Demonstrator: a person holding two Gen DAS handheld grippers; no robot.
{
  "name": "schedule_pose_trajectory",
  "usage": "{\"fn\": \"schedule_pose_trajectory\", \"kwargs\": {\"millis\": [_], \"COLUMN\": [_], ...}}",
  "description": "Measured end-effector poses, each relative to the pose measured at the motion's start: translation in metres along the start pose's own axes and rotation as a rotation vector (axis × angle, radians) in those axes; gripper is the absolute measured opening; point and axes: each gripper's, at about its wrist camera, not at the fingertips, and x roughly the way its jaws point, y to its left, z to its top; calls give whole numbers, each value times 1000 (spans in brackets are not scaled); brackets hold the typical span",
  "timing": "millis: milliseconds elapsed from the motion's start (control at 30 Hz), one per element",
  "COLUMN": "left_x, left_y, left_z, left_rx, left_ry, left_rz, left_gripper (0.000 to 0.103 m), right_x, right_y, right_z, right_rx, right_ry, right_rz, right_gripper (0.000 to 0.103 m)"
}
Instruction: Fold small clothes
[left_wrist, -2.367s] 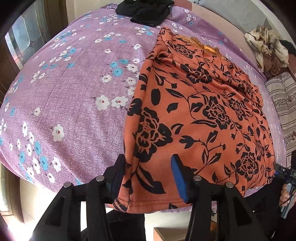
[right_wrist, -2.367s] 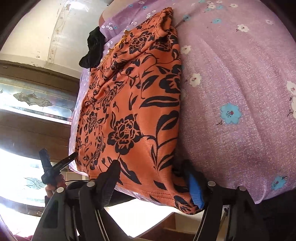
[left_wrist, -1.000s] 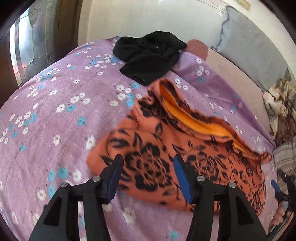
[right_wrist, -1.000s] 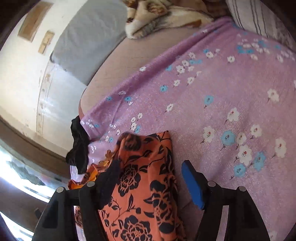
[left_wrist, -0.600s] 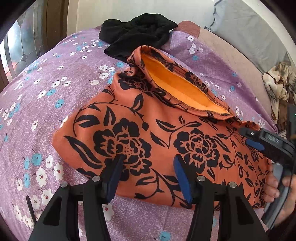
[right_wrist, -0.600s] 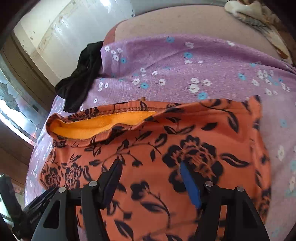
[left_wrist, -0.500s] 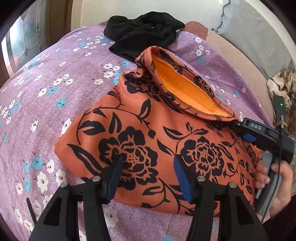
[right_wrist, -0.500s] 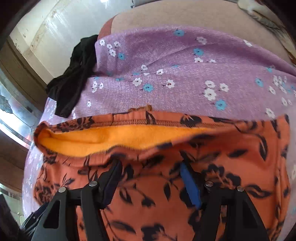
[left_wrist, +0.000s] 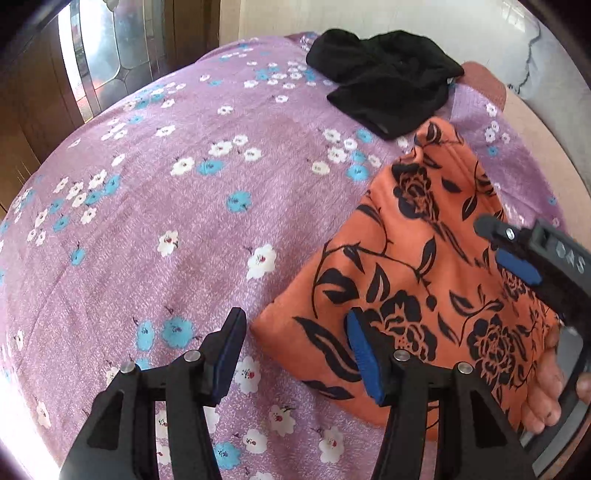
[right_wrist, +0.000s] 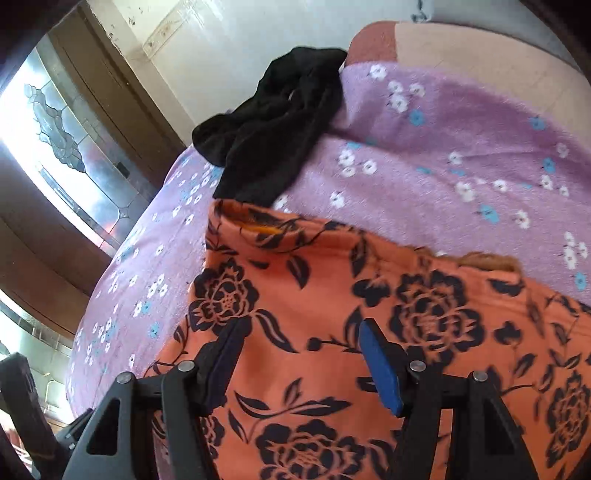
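Observation:
An orange garment with black flowers (left_wrist: 424, 266) lies folded on the purple flowered bedspread (left_wrist: 166, 206). It also fills the lower part of the right wrist view (right_wrist: 332, 332). My left gripper (left_wrist: 295, 350) is open and empty, at the garment's near left corner. My right gripper (right_wrist: 299, 362) is open and empty, just above the middle of the garment. The right gripper also shows at the right edge of the left wrist view (left_wrist: 517, 254), held over the cloth.
A black garment (left_wrist: 388, 92) lies bunched at the far edge of the bed, also seen in the right wrist view (right_wrist: 273, 133). A wooden-framed glass door (left_wrist: 96, 62) stands at the left. A pale wall (right_wrist: 258, 29) is behind the bed.
The garment's near half has been carried over onto its far half and let go. Both grippers have opened. The left gripper has shifted left, off the cloth to its corner.

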Motion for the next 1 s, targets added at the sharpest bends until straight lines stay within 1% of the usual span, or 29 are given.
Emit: {"fn": "schedule_pose_trajectory", "kwargs": {"millis": [67, 100, 133, 167, 200, 267, 300, 333, 400, 433, 533, 600, 633, 700, 800, 867, 900, 933, 1000], "left_x": [2, 2, 4, 5, 6, 7, 6, 5, 3, 1, -15, -26, -29, -24, -1, 4, 1, -2, -7], "left_y": [1, 2, 2, 5, 9, 15, 16, 13, 10, 8, 1, -6, -9, -11, -13, -8, -6, -3, 3], "left_z": [-1, 0, 1, 3, 4, 7, 7, 7, 6, 5, 3, 2, 1, -3, -10, -13, -13, -13, -16], "left_rx": [35, 50, 58, 54, 37, 9, 11, 19, 33, 37, 50, 80, 95, 102, 104, 59, 37, 24, -5], "left_ry": [4, 1, 3, 10, 23, 39, 34, 26, 11, 1, -65, -121, -132, -100, 14, 31, 36, 42, 46], "left_rz": [5, 13, 20, 18, 5, -12, -5, 7, 28, 31, 15, 11, 14, 15, 42, 22, 11, 0, -20], "left_gripper": [60, 65, 70, 70, 70, 70, 70, 70, 70, 70, 70, 70, 70, 70, 70, 71, 71, 71, 71], "right_x": [25, 34, 42, 47, 47, 41, 36, 33, 23, 15, -22, -52, -69, -100, -138, -156, -164, -173, -192], "right_y": [-3, -6, -9, -13, -16, -20, -22, -25, -34, -40, -57, -72, -79, -95, -125, -142, -149, -156, -168], "right_z": [6, 9, 14, 18, 21, 27, 28, 28, 21, 15, -10, -31, -43, -66, -103, -127, -137, -148, -170], "right_rx": [60, 88, 113, 136, 162, 196, 203, 207, 210, 207, 198, 195, 195, 208, 273, 305, 332, 370, 456], "right_ry": [14, 11, -5, -26, -46, -107, -123, -124, -116, -113, -128, -140, -146, -155, -148, -130, -118, -113, -136], "right_rz": [-1, -14, -35, -46, -38, -33, -45, -55, -74, -79, -77, -89, -95, -113, -143, -180, -175, -139, -37], "right_gripper": [67, 67, 68, 68, 68, 68, 62, 52, 42, 39, 39, 39, 39, 39, 39, 39, 39, 39, 39]}}
